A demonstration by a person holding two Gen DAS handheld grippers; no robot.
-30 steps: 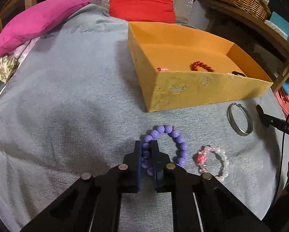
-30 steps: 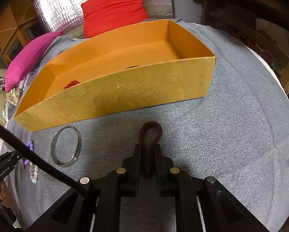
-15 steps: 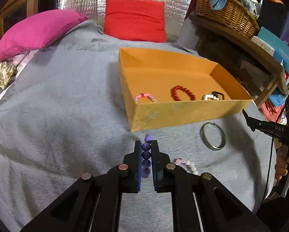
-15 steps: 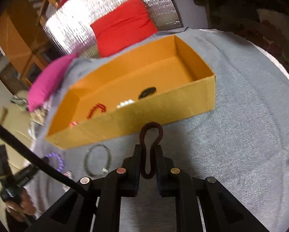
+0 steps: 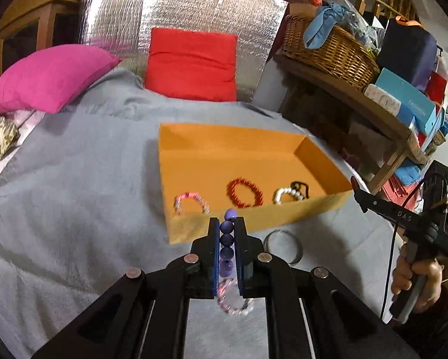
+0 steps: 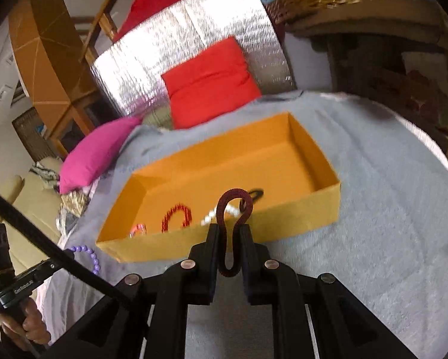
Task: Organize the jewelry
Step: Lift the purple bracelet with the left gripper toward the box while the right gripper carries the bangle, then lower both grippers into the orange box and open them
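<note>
My left gripper [image 5: 226, 224] is shut on a purple bead bracelet [image 5: 226, 239], held edge-on above the grey cloth, just short of the orange box [image 5: 247, 152]. The bracelet also shows in the right wrist view [image 6: 89, 254]. My right gripper [image 6: 229, 229] is shut on a dark red coiled hair tie [image 6: 234, 206], lifted near the box's front wall [image 6: 283, 221]. The box holds a pink bracelet [image 5: 191, 202], a red bead bracelet [image 5: 244, 193], a white pearl bracelet [image 5: 286, 194] and a black item [image 5: 300, 185].
A silver bangle [image 5: 282, 243] and a clear pink bead bracelet [image 5: 234, 299] lie on the grey cloth [image 5: 74, 194] in front of the box. A pink cushion [image 5: 47, 77] and a red cushion [image 5: 191, 62] sit at the back. A wicker basket [image 5: 328, 48] stands on a shelf at the right.
Both grippers have lifted off the cloth with their pieces. The purple bracelet and the hair tie now hang above the cloth, closer to the box.
</note>
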